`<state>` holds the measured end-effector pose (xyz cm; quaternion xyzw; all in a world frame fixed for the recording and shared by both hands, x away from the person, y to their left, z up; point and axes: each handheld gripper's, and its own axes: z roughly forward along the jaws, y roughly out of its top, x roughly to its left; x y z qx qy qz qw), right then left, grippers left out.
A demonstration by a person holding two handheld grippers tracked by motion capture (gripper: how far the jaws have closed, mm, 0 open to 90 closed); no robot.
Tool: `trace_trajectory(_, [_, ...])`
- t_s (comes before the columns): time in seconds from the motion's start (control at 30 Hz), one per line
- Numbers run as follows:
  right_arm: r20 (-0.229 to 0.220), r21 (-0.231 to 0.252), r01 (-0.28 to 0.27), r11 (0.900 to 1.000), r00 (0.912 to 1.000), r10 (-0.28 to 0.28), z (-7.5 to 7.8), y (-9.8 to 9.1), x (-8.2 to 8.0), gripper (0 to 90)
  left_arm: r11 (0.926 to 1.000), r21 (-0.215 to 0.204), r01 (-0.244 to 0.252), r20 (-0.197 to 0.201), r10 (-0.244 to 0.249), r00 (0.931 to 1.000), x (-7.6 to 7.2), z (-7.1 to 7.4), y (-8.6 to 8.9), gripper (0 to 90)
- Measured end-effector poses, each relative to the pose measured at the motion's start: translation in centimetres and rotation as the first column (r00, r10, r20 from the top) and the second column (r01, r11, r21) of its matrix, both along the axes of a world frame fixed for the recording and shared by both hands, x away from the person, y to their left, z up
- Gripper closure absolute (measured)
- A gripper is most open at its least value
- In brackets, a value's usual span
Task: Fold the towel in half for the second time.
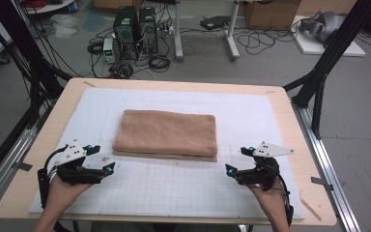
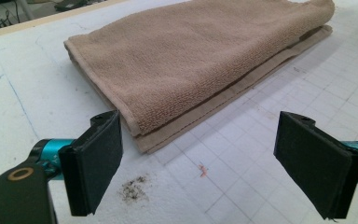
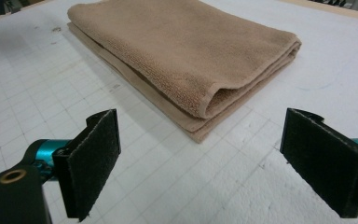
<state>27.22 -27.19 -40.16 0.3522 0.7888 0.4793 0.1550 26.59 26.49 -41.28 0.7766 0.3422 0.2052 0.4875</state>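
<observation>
Both your tools are released now: the left gripper (image 1: pixel 99 159) and the right gripper (image 1: pixel 236 161) each have the jaws standing wide apart with nothing between them, and they rest low over the white gridded mat (image 1: pixel 174 193), each just beside one near corner of the folded brown towel (image 1: pixel 165 134). The towel lies flat in the middle of the mat, its long side toward you, and its layers are stacked with the open hems facing you. In the left gripper view the near left corner (image 2: pixel 142 135) sits just ahead of the left-hand pad (image 2: pixel 95 163), and you can see there that a lower layer sticks out a little under the upper fold. In the right gripper view the rounded fold at the near right corner (image 3: pixel 209 107) is between the two pads and a little farther away. I judge that the step in hand is to take both near corners together, for another fold or for opening. To do it well, decide first which layers you want, then slide one jaw low along the mat under them and close only when the cloth is deep between the pads. Move both hands at the same pace, so that the edge stays straight. Beyond the towel the mat is bare up to the wooden table edge (image 1: pixel 174 84).
</observation>
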Motion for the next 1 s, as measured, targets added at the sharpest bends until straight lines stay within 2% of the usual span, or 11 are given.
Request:
trace_trajectory(0.33, [0.007, 0.009, 0.017, 0.9998, 0.9998, -0.017, -0.1, -0.7, -0.9, 11.2, 1.0, -0.006, -0.008, 0.015, 0.008, 0.9998, -0.8, 0.2, 0.3, 15.9])
trace_trajectory(1.0, [0.016, 0.013, 0.031, 0.9994, 0.9994, -0.031, -0.8, -1.6, -2.4, 11.2, 0.9997, -0.002, -0.024, 0.01, 0.024, 0.9997, -2.2, -0.5, 1.0, 16.0])
